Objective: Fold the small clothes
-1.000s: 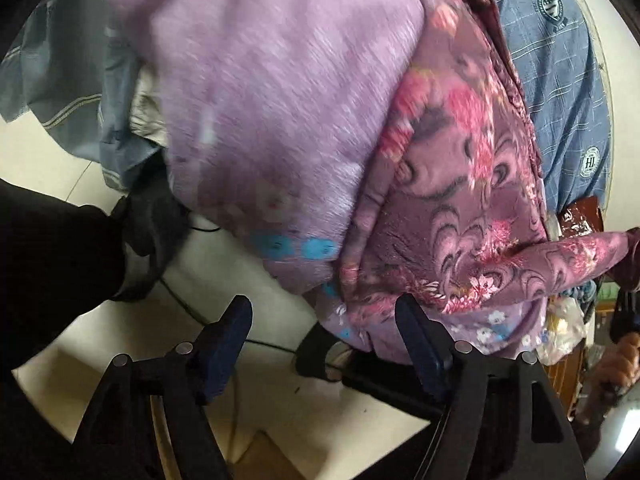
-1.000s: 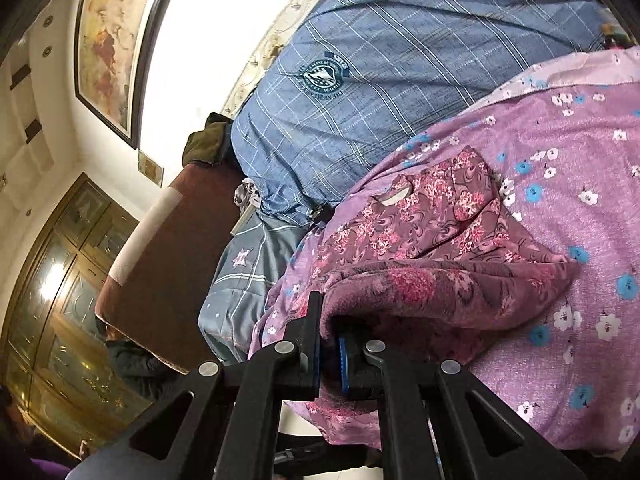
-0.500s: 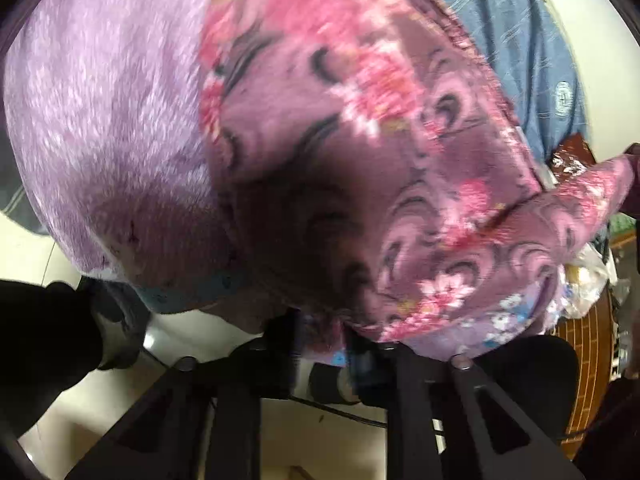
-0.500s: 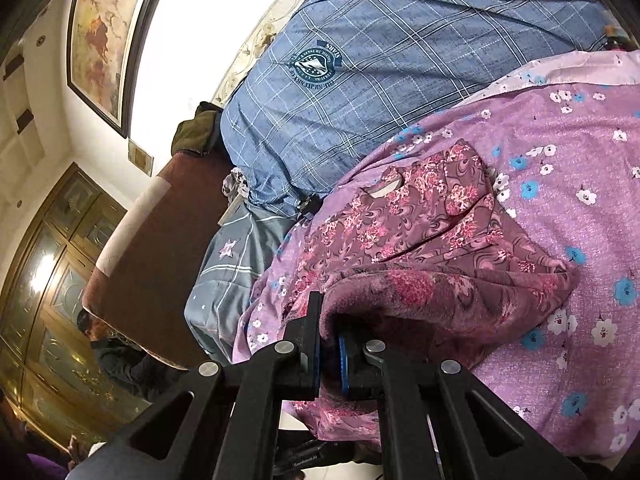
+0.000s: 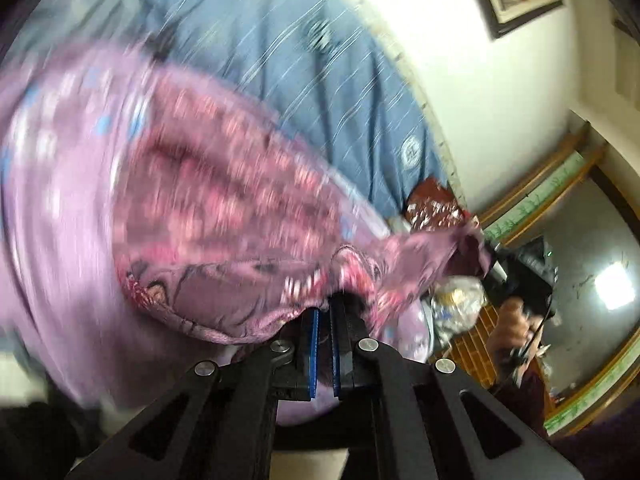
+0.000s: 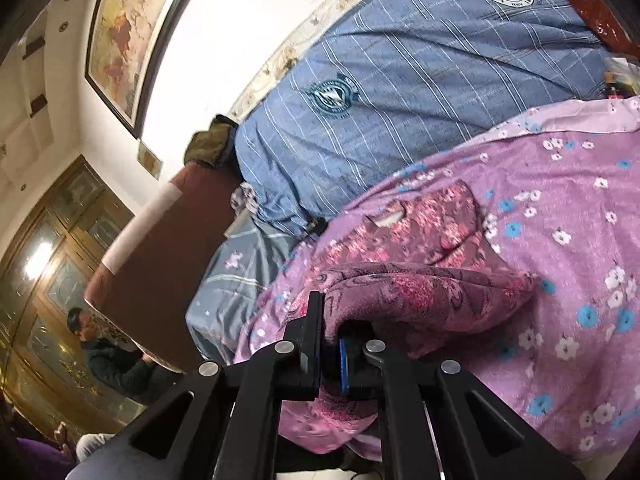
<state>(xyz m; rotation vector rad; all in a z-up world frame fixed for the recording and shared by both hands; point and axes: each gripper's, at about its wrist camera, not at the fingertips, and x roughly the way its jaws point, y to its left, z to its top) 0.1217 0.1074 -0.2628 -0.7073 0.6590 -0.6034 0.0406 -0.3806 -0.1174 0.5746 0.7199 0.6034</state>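
Right wrist view showed the bed (image 6: 580,380), the largest thing in sight, covered by a lilac sheet with white and blue flowers (image 6: 560,200). Behind it lay a blue striped quilt (image 6: 420,92) bearing round crests, bunched against the wall. On the flowered sheet lay the small maroon floral garment (image 6: 420,240), its near edge lifted into a thick fold. The right claw (image 6: 330,344) was clamped on that fold, the plush cloth bulging out between its blue pads. At the far left a seated person (image 6: 108,356) was visible low beside a brown headboard.

Left wrist view was heavily blurred. The same garment (image 5: 224,208) stretched across the sheet, one corner drawn out to the right towards the other device. The left claw (image 5: 325,316) was closed on the garment's near hem, the fabric pinched between its pads. A hand (image 5: 516,328) gripped the other handle at the right edge.
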